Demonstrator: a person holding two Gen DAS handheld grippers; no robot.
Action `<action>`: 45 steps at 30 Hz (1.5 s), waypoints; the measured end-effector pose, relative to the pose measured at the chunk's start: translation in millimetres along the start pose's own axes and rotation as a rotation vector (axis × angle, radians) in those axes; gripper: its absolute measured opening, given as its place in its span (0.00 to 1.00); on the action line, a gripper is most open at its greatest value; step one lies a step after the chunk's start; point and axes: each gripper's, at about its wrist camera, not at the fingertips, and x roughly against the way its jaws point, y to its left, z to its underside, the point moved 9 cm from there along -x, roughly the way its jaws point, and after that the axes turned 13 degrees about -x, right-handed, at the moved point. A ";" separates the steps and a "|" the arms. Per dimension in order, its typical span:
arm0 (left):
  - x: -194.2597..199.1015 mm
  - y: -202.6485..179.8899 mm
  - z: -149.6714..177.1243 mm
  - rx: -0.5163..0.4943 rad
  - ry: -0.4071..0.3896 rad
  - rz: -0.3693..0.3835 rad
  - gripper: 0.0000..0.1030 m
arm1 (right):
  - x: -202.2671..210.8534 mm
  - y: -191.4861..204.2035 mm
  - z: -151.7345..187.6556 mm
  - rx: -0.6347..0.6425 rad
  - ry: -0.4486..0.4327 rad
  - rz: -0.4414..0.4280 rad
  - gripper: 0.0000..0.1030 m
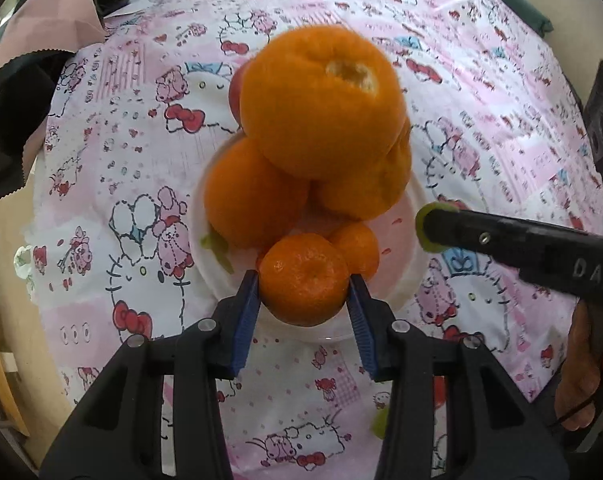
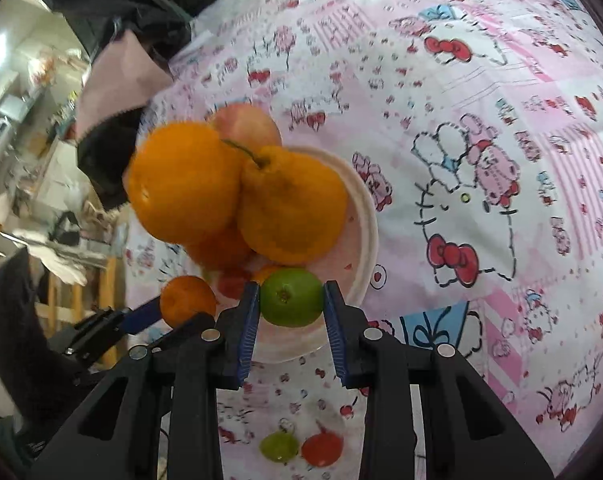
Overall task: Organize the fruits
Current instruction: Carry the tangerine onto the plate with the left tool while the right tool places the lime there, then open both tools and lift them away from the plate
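Over the white plate (image 1: 411,280) of big oranges (image 1: 321,104), we hold a small orange (image 1: 303,280) tight in our left hand-held gripper (image 1: 304,284). Our right hand-held gripper (image 2: 291,298) squeezes a green lime (image 2: 291,297).

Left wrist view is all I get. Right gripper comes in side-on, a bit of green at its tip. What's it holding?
Observer: A green citrus fruit, clamped between the blue pads of the right gripper, over the near rim of the white plate.
Operator: My small orange is in the left gripper. Anything behind the big orange? I see a red sliver.
Observer: An apple, pinkish red, at the far side of the pile.
Operator: Loose fruit off the plate?
Observer: Two small ones on the cloth under the right gripper: a green one and a red one.
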 end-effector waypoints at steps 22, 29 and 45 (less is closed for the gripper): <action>-26.1 -4.6 -3.8 -0.056 0.045 -0.059 0.45 | -26.0 -11.3 3.4 -0.029 0.040 0.096 0.34; -12.2 -8.0 -10.3 -0.048 -0.001 -0.061 0.76 | -20.1 -1.6 1.4 -0.024 0.028 0.069 0.47; 8.6 -3.9 -15.7 -0.024 -0.086 -0.072 0.77 | 0.6 4.4 -9.7 -0.043 -0.024 0.028 0.70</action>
